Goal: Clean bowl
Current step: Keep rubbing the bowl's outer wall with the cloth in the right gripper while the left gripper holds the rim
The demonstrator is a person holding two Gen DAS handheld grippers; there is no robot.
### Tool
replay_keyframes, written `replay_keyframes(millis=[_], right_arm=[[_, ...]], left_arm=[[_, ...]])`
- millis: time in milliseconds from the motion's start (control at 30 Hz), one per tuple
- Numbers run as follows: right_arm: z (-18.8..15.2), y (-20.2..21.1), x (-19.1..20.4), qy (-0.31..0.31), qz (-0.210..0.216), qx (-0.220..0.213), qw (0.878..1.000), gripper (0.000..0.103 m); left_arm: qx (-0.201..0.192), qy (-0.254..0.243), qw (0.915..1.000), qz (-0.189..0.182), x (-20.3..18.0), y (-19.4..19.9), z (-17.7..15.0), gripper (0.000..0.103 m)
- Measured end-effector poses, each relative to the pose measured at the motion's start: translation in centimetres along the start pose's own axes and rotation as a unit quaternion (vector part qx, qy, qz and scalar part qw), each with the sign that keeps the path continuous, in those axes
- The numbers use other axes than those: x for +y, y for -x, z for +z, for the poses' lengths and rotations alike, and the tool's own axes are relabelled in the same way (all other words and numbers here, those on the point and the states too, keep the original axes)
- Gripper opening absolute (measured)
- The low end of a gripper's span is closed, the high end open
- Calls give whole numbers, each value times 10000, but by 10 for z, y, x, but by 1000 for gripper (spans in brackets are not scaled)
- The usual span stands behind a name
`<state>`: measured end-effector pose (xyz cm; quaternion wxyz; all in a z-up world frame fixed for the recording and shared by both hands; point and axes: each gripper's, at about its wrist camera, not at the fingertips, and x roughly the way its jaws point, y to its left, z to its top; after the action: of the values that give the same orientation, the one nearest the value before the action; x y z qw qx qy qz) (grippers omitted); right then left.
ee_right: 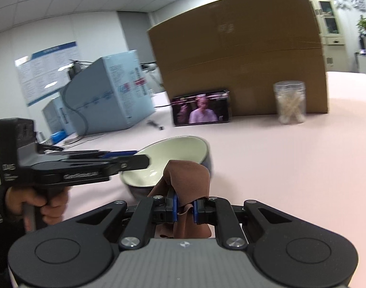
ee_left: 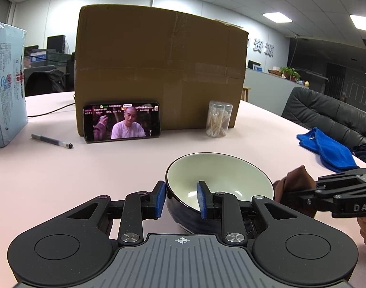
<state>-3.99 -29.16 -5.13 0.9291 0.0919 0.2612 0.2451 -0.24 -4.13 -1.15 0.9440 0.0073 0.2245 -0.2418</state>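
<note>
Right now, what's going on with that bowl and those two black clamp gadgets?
A person holds a gripper in each hand. The left gripper straddles the rim of the tilted bowl, one finger inside and one outside. The right gripper pinches a brown cloth just beside the bowl, apparently about to wipe it.

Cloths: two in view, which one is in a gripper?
The brown cloth, pinched in the right gripper beside the bowl. The blue cloth lies loose on the table, ungripped.
</note>
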Motion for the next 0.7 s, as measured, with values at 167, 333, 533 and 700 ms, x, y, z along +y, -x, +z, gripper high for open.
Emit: replay_keyframes(millis=[167, 333, 533, 700], right_arm=[[-2, -2, 2, 82, 106, 27, 9999, 14], [-4, -2, 12, 338, 313, 117, 9989, 16], [-4, -2, 14, 355, 339, 151, 9987, 16], [-2, -1, 3, 101, -93, 74, 9999, 16]], left_arm=[[5, 12, 10000, 16, 0, -1, 0, 26], [1, 15, 10000, 19, 0, -1, 0, 26], [-5, 25, 10000, 5, 1, -1, 0, 26], [-8, 32, 10000, -5, 2, -1, 0, 26]])
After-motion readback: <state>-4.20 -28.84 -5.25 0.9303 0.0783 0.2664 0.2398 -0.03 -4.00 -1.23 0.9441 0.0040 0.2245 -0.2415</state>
